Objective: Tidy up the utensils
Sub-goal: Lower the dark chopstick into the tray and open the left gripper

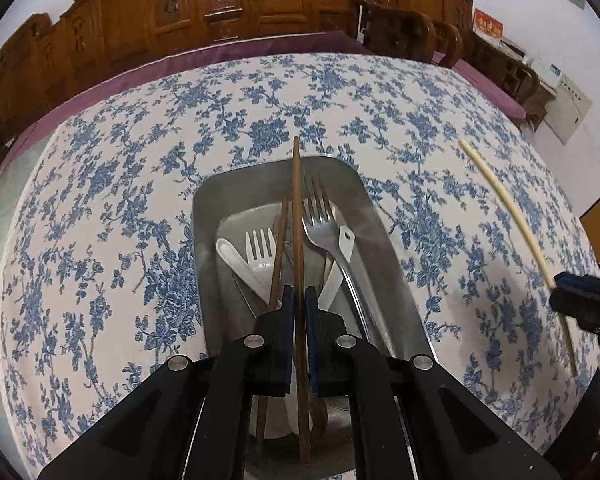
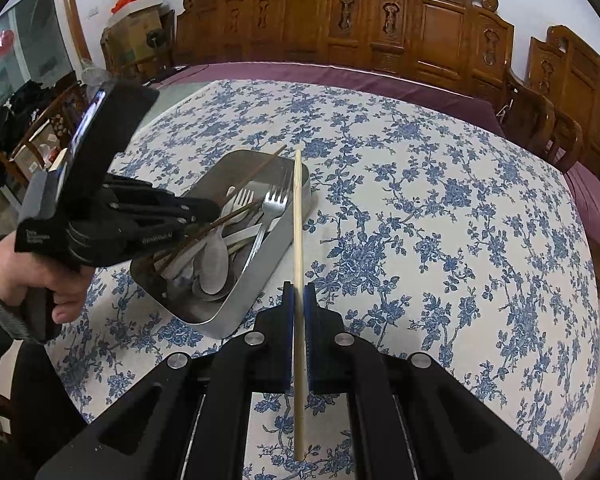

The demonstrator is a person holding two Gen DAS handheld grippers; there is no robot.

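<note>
A: What does the left gripper (image 1: 299, 296) hold?

B: Its two fingers are pressed close on a dark brown chopstick (image 1: 297, 216). The stick runs straight forward between the pads, and its far tip reaches over the far rim of the metal tray (image 1: 384, 232).

A: And the tray, where is it?

B: It stands on the table, on the blue flowered cloth (image 1: 112, 208), directly under the left gripper. Inside lie a second brown chopstick (image 1: 279, 252), a white plastic fork (image 1: 260, 246), a white plastic spoon (image 1: 230, 252), a steel fork (image 1: 320, 220) and a white handle with a hole (image 1: 346, 240) — all in a loose heap, crossing each other.

A: The right gripper?

B: The right gripper (image 2: 299, 296) is also closed narrow, on a pale chopstick (image 2: 298, 220). The stick points forward, and its far end is beside the right wall of the tray (image 2: 236, 312), above the cloth (image 2: 440, 220).

A: Is the left one seen from there?

B: Yes — the left gripper (image 2: 204, 210) is over the tray, held by the person's left hand (image 2: 40, 280). From the left view, the pale chopstick (image 1: 512, 220) is well apart from the tray, on the right.
</note>
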